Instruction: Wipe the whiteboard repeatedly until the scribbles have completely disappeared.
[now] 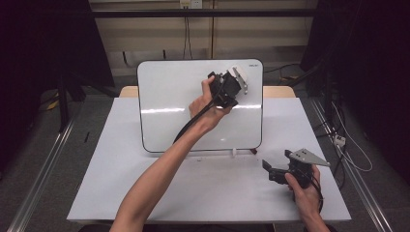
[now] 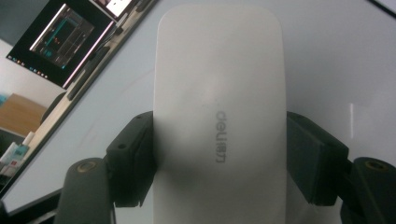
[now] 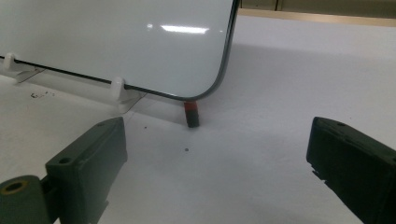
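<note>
Two black jaws of the left gripper (image 2: 219, 163) clamp the white whiteboard eraser (image 2: 219, 107) by its long sides, a light, stiff, smooth shell that might slip, while the right gripper (image 3: 219, 168) gapes empty.

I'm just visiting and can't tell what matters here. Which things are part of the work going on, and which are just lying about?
Part of the work:
- white eraser, clamped in the left gripper
- whiteboard, where the eraser is held

Lying about:
- right gripper, open, resting low on the table
- small red-and-black piece beneath the whiteboard's corner
</note>
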The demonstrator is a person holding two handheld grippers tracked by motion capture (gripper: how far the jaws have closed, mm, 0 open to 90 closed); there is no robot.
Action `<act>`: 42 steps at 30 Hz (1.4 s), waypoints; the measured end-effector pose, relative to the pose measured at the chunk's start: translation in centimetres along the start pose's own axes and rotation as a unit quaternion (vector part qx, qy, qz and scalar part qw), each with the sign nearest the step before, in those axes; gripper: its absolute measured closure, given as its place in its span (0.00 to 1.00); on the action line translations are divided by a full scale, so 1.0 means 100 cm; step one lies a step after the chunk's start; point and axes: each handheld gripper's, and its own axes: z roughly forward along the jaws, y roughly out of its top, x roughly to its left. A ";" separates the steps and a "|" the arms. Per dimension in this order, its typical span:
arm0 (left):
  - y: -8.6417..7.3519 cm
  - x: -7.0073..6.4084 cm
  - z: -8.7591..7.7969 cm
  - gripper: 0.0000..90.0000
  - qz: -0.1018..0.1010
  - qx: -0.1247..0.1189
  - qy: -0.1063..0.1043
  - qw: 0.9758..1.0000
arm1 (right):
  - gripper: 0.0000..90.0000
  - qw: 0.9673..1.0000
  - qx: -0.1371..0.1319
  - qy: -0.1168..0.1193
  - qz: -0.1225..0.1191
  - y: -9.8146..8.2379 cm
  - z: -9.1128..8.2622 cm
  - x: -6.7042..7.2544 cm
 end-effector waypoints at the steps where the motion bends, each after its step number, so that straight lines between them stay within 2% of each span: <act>1: 0.001 -0.003 0.000 0.35 0.006 0.001 -0.003 1.000 | 0.06 1.000 -0.001 0.000 -0.001 0.000 0.000 0.000; 2: 0.002 -0.007 0.000 0.35 0.017 0.002 0.001 1.000 | 0.06 1.000 0.000 0.000 -0.001 0.000 0.000 0.000; 3: 0.003 -0.010 0.000 0.35 0.023 0.002 -0.003 1.000 | 0.06 1.000 -0.001 0.000 0.000 0.000 0.000 0.000; 5: 0.004 -0.018 -0.001 0.35 0.048 0.008 -0.007 0.999 | 0.06 1.000 0.000 -0.001 0.000 0.000 0.000 0.000; 7: 0.003 -0.025 -0.001 0.35 0.052 0.002 -0.003 0.999 | 0.06 1.000 -0.001 0.000 0.000 0.000 0.000 0.000; 10: 0.002 -0.021 -0.001 0.35 0.034 -0.004 -0.014 0.999 | 0.06 1.000 0.001 0.000 -0.001 0.000 0.000 0.000; 13: 0.000 -0.017 -0.002 0.35 0.024 -0.005 -0.013 1.000 | 0.06 1.000 0.000 -0.001 -0.001 0.000 -0.001 0.000; 16: -0.003 -0.008 -0.002 0.35 -0.002 -0.007 -0.014 1.000 | 0.06 1.000 0.000 -0.001 -0.001 -0.001 -0.001 -0.001; 17: -0.003 -0.004 -0.003 0.35 0.003 -0.004 -0.015 1.000 | 0.06 1.000 0.000 -0.001 0.000 -0.001 -0.001 -0.001; 19: -0.004 -0.002 -0.004 0.35 0.000 -0.004 -0.011 1.000 | 0.06 1.000 -0.001 -0.001 0.000 -0.001 -0.001 -0.001; 21: -0.005 0.002 -0.004 0.35 -0.013 -0.008 -0.014 1.000 | 0.06 1.000 0.000 -0.002 0.000 -0.001 -0.001 -0.001; 22: -0.007 0.006 -0.005 0.35 -0.011 -0.004 -0.010 1.000 | 0.06 1.000 0.001 -0.001 0.000 -0.001 -0.001 -0.001; 23: -0.008 0.008 -0.005 0.35 -0.022 -0.006 -0.006 1.000 | 0.06 1.000 0.001 -0.001 -0.001 -0.001 -0.001 -0.001; 26: -0.013 0.021 -0.008 0.35 -0.031 0.001 -0.004 1.000 | 0.06 1.000 0.001 -0.002 0.000 -0.001 -0.001 0.000; 28: -0.016 0.026 -0.009 0.35 -0.048 -0.005 -0.008 0.999 | 0.06 1.000 0.001 -0.002 0.001 -0.001 -0.001 -0.001; 32: -0.021 0.033 -0.011 0.35 -0.059 -0.007 -0.003 0.998 | 0.06 1.000 0.001 -0.001 0.001 -0.001 -0.001 -0.001; 36: -0.023 0.034 -0.013 0.35 -0.059 -0.004 -0.002 0.998 | 0.06 1.000 0.002 -0.002 0.003 -0.001 0.000 0.000; 39: -0.023 0.030 -0.012 0.35 -0.050 -0.002 -0.005 0.999 | 0.06 1.000 0.002 -0.003 0.002 -0.001 0.000 0.000; 42: -0.026 0.020 -0.010 0.34 -0.030 -0.003 0.000 1.000 | 0.06 1.000 0.002 -0.002 0.001 -0.001 0.000 0.000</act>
